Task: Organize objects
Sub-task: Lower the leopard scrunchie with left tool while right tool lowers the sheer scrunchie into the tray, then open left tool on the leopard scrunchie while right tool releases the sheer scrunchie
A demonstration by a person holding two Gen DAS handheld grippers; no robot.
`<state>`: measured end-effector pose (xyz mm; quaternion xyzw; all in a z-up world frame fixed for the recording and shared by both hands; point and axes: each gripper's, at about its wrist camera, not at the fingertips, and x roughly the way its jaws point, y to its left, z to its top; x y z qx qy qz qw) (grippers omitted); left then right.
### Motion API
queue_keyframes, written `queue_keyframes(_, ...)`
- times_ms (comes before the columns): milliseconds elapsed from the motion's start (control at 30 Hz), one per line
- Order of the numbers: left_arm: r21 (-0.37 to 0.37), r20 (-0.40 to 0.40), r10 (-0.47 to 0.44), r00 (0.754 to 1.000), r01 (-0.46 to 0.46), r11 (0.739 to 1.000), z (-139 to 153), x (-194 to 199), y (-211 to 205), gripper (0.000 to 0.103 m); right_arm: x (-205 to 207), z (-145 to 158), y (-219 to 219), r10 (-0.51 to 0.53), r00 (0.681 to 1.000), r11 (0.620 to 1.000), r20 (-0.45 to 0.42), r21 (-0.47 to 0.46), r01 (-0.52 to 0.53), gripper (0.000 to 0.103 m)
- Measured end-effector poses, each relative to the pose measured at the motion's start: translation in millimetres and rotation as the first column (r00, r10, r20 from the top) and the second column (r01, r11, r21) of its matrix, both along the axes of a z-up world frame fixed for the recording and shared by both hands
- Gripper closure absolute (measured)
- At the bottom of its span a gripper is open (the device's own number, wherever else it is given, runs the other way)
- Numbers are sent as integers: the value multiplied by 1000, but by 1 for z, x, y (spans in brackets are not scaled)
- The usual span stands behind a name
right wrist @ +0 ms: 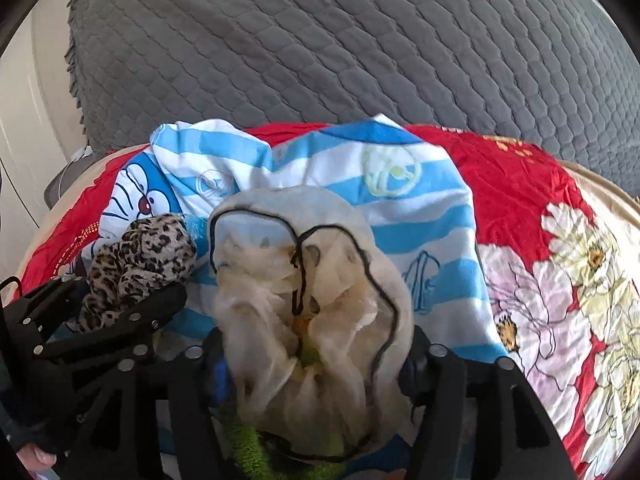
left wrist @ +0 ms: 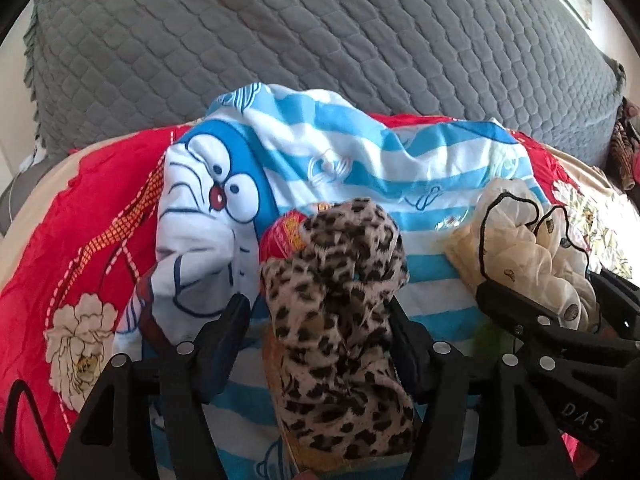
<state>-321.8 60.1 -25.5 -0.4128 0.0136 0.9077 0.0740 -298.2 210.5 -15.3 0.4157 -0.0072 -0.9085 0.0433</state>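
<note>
My left gripper [left wrist: 320,312] is shut on a bunched leopard-print cloth [left wrist: 340,320], which stands up between its fingers. My right gripper [right wrist: 316,344] is shut on a cream sheer cloth with black cord trim [right wrist: 308,300]. Both cloths hang just above a blue-and-white striped Doraemon cloth [left wrist: 320,152] spread over a red floral sheet [left wrist: 80,240]. The right gripper with the cream cloth [left wrist: 532,264] shows at the right of the left wrist view. The left gripper with the leopard cloth [right wrist: 140,256] shows at the left of the right wrist view.
A grey quilted cover [left wrist: 320,40] fills the space behind the pile. The red floral sheet [right wrist: 560,260] extends to the right. A green fuzzy item [right wrist: 256,452] lies under the cream cloth. Patterned fabric [left wrist: 624,152] sits at the far right edge.
</note>
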Motion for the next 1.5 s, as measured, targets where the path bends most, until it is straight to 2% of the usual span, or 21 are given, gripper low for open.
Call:
queue_keyframes(100,-35,-8,-4,1000,4,999,-1,6,1,32,4,0,-5,16,1000,998,-7,54,-15,39)
queue_keyframes(200,-32,-2,2,1000,-2,1000,-1,12,-2,27,8,0,-3,12,1000,999,3,35,-12,37)
queue_keyframes(367,-29,-5,4,1000,-4,1000,-2,25,-6,26,17,3,0,14,1000,999,12,30,-15,27)
queue_keyframes(500,-25,0,11,1000,-11,1000,-1,34,-9,25,28,5,1,8,1000,999,14,32,-8,23)
queue_keyframes(567,-11,-7,19,1000,-19,1000,2,41,-12,24,33,7,3,7,1000,1000,14,20,-8,17)
queue_keyframes(767,10,-10,25,1000,-25,1000,9,55,-17,19,44,14,4,-1,1000,1000,8,16,1,10)
queue_keyframes(900,4,-10,12,1000,-12,1000,13,67,-20,18,52,18,5,-2,1000,1000,-2,14,2,8)
queue_keyframes(1233,41,-13,41,999,-40,998,25,90,-35,17,78,24,5,-2,1000,1000,-17,-10,2,7)
queue_keyframes(1500,31,-21,39,999,-38,999,30,112,-34,17,107,28,3,7,1000,1000,-30,4,-7,7)
